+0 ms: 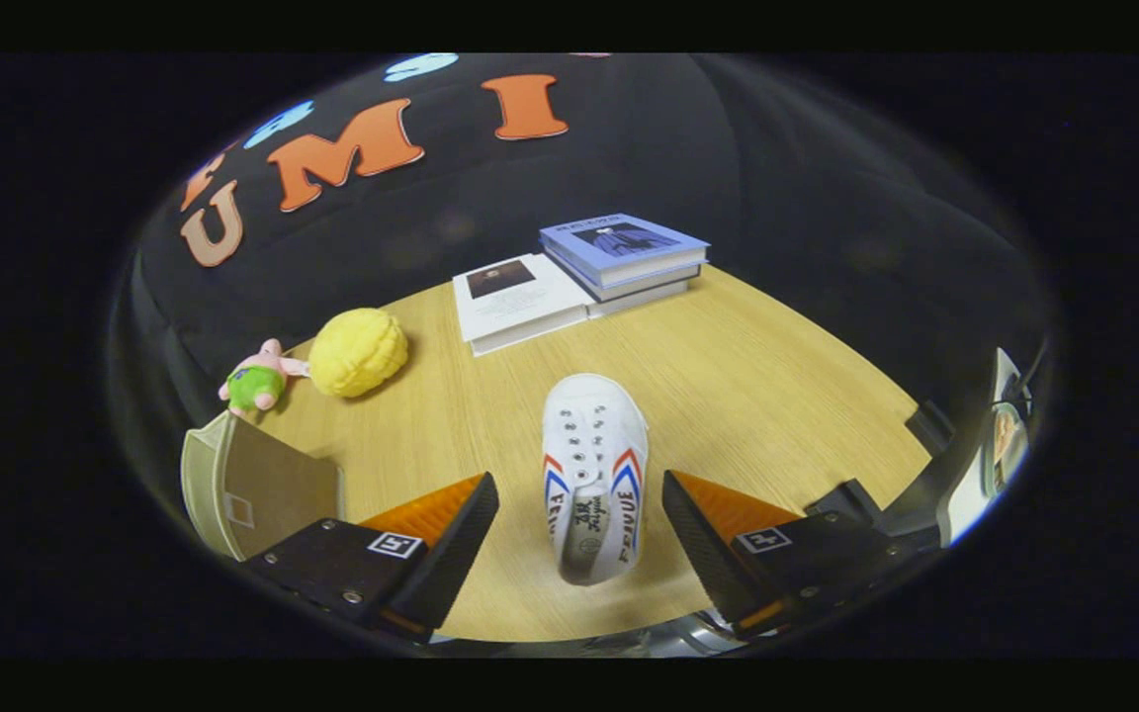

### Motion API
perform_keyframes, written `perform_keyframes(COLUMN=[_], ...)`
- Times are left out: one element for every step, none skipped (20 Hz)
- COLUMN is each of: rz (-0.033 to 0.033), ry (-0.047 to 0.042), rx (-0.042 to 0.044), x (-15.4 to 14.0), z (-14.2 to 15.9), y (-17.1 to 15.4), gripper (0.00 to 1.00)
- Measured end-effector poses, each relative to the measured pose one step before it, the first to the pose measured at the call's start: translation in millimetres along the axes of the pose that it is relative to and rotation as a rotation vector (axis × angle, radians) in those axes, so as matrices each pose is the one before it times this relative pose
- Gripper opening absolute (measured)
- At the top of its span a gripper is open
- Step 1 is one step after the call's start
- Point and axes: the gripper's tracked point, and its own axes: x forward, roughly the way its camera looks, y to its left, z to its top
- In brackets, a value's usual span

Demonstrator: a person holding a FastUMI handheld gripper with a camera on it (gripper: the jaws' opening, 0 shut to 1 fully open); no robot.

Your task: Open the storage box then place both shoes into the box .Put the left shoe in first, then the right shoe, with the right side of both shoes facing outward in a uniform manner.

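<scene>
Gripper (579,519) spread wide, fingers released, low in the frame and grasping nothing. Left fingertip (461,539) and right fingertip (698,539) well clear of each other, a band of bare wood showing on either side of what lies between them.

Between the fingers, at lower centre: a white shoe (594,475), canvas, with red and blue stripes on both flanks and empty lace eyelets. Heel opening nearest the camera, toe pointing away toward the middle of the frame. Sole flat on the wooden table (777,386); neither finger touching it.

At lower left, just beside the left finger: part of a pale translucent storage box (243,485), its panel tilted, apart from the shoe.

Further out, left of centre: a yellow round plush (359,352), and right beside it toward the left edge a small pink and green plush toy (255,381) at the table's border.

Upper centre, beyond the shoe's toe: a white book (515,297) lying flat, and touching it on the right a stack of books (626,259) with a blue cover on top.

At the far right edge: dark equipment with a cable (1009,415), too distorted to identify.
</scene>
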Motion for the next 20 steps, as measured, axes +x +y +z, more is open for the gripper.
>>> perform_keyframes(rz=[-0.01092,-0.00764,-0.00787,-0.00679,-0.00522,-0.00327,-0.00138,0.00365,0.01145,0.01677,0.00373,-0.00229,0.00000,-0.00041,-0.01953,-0.01177,0.00103,0.00324,0.00092,-0.00392], ry=[0.01206,0.01187,0.01195,0.01251,0.01136,0.01267,0.01358,0.01614,0.01437,0.01395,0.01173,0.00810,0.00874,0.01174,0.00796,0.00716,0.00098,0.00177,-0.00623,-0.00635], rx=[0.00501,0.00576,0.00735,0.00564,0.00116,-0.00148,-0.00344,-0.00351,0.00055,0.00475,0.00351,0.00499,0.00769,0.00902,-0.00095,-0.00320,-0.00117,-0.00987,0.00148,0.01412], x=[4.26,4.04,4.77,3.86,4.46,4.19,5.00,4.18,4.65,4.47,4.77,3.63,3.39,3.45,2.74,1.77,-0.47,0.21,0.61,0.89], z=[-3.92,-3.70,-3.84,-3.52,-3.22,-3.40,-3.94,-3.69,-3.77,-3.30,-1.70,-0.40,-0.90,-0.66,0.56,0.32,0.92,-0.40,0.97,-0.10], y=[-5.18,-4.56,-4.59,-4.03,-2.73,-2.24,-0.67,0.28,2.65,3.93,0.29,-0.14,0.64,0.80,-3.83,-2.85,1.80,-1.68,-1.10,-2.05], gripper=[0.98,0.97,0.96,0.94,0.91,0.88,0.84,0.80,0.75,0.72,0.67,0.64,0.55,0.51,0.42,0.38,0.27,0.23,0.20,0.15])
